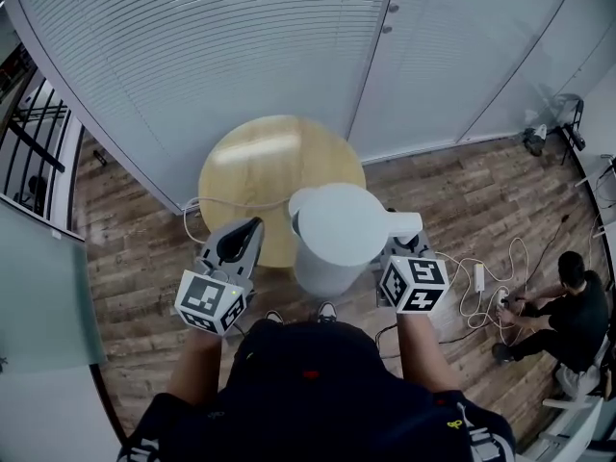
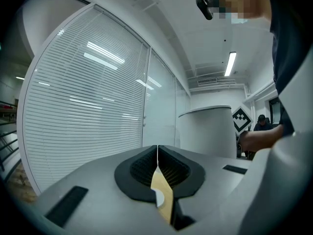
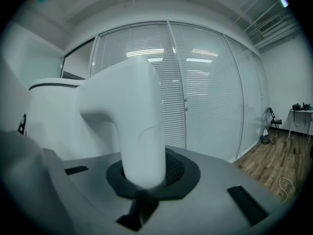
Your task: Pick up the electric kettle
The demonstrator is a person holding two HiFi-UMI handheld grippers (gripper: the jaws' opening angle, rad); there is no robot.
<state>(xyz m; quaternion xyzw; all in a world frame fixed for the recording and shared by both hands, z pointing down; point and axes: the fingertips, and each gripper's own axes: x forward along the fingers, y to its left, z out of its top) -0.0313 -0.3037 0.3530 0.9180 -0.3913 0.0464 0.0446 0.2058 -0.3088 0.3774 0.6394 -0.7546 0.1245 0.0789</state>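
Observation:
The white electric kettle (image 1: 337, 237) hangs in the air in front of the round wooden table (image 1: 252, 166), held by its handle (image 3: 139, 126). My right gripper (image 1: 404, 246) is shut on that handle; in the right gripper view the white handle fills the space between the black pads. The kettle body (image 2: 208, 131) shows to the right in the left gripper view. My left gripper (image 1: 241, 243) hovers left of the kettle, apart from it, its jaws closed together with nothing between them.
White blinds and glass partition walls (image 1: 241, 37) stand behind the table. A white cable (image 1: 197, 210) trails off the table's left edge. A person (image 1: 568, 306) sits on the wooden floor at right beside more cables (image 1: 481, 287). A railing (image 1: 29, 142) is at far left.

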